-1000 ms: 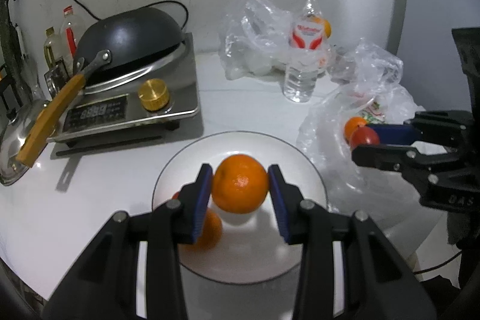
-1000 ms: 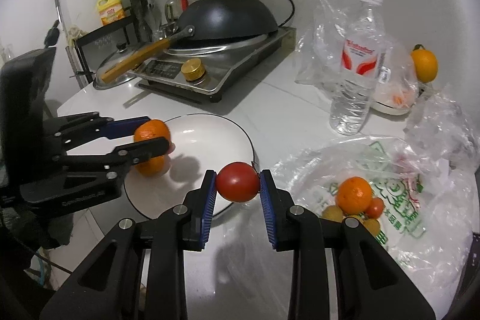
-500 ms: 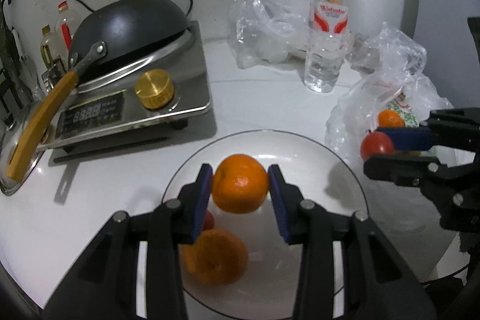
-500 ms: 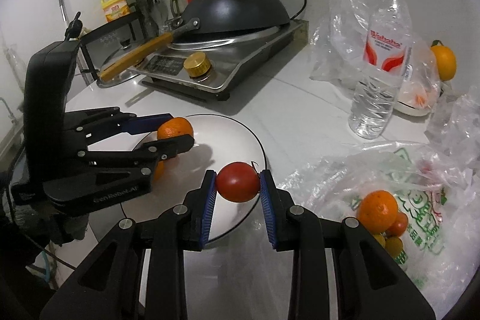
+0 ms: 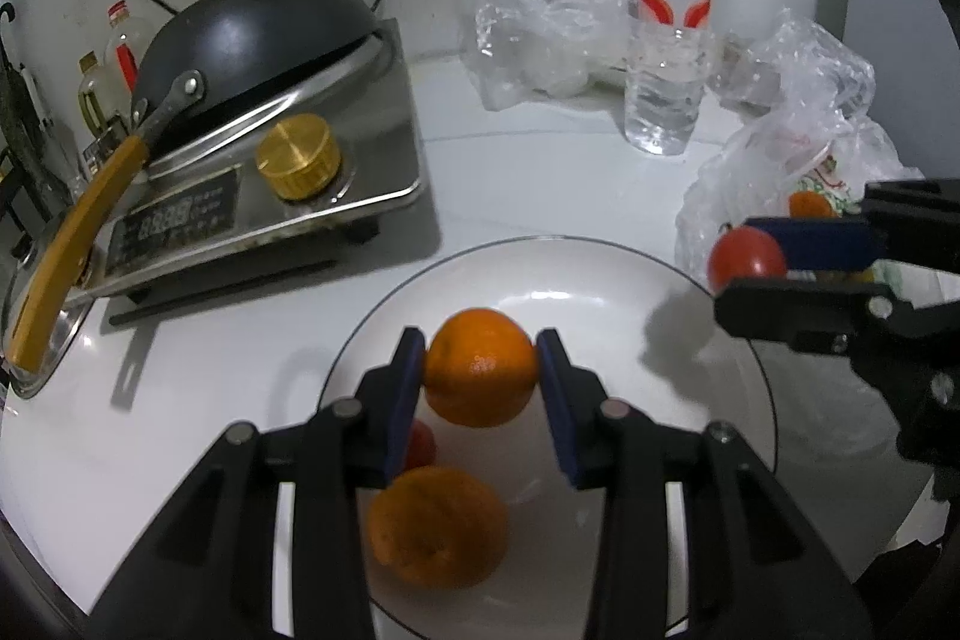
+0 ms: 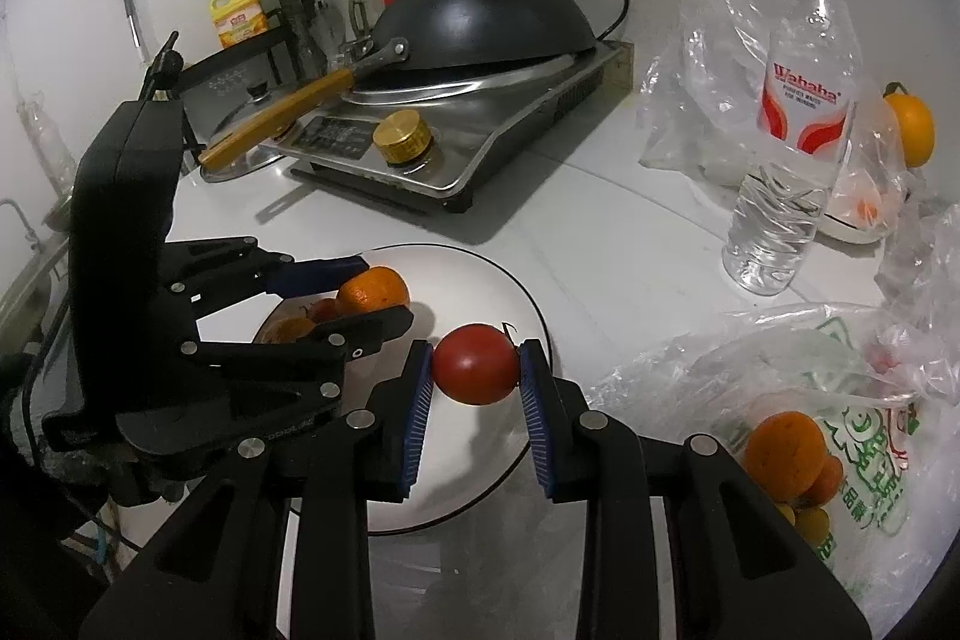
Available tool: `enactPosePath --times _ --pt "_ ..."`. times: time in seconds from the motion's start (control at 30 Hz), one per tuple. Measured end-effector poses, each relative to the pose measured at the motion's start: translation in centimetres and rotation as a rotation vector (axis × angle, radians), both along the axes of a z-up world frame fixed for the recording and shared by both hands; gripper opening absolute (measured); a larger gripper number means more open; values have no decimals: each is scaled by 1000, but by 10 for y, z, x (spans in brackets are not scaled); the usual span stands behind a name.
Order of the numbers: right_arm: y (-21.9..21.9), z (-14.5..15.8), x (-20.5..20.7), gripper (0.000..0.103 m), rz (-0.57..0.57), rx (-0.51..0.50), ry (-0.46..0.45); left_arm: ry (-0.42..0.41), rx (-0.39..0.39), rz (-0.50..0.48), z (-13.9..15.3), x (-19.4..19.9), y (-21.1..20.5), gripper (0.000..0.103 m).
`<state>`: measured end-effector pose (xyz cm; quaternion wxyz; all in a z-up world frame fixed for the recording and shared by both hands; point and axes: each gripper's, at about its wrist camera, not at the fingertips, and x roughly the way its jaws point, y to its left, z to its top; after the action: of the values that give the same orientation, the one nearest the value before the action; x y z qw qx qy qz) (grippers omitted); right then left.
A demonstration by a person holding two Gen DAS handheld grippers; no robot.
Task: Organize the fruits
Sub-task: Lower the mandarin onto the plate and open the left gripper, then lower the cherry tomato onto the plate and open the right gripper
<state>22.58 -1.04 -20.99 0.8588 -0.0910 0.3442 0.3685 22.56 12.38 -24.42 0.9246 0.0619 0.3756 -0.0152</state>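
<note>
Both tools loaded over white plate [image 5: 708, 280].
Left tool [image 5: 480, 370] clamps orange [image 5: 480, 376]; right tool [image 6: 476, 370] clamps tomato [image 6: 477, 363].

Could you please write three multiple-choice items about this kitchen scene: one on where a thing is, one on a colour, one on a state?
1. Where does the black wok rest?
A. upside down on the steel cooker
B. inside the plastic bag
C. on the white plate

2. What colour is the cooker's round knob?
A. blue
B. gold
C. green

3. What does the right gripper do?
A. it stands open and empty
B. it grips the water bottle
C. it is shut on a red tomato

Key: 1 A, its dome faces up on the cooker; 2 B, the knob shines gold; 3 C, the tomato sits between the blue pads.
</note>
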Motion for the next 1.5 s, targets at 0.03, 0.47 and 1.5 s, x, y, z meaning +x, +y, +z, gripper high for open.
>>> enactPosePath --times 0.03,0.47,1.5 --pt "0 -1 2 31 -4 -2 3 2 1 -1 0 1 -1 39" --pt "10 -6 11 31 -18 -28 12 28 11 15 -9 5 8 40" --pt "79 -29 45 31 -3 -131 113 -115 -193 69 14 -21 69 50"
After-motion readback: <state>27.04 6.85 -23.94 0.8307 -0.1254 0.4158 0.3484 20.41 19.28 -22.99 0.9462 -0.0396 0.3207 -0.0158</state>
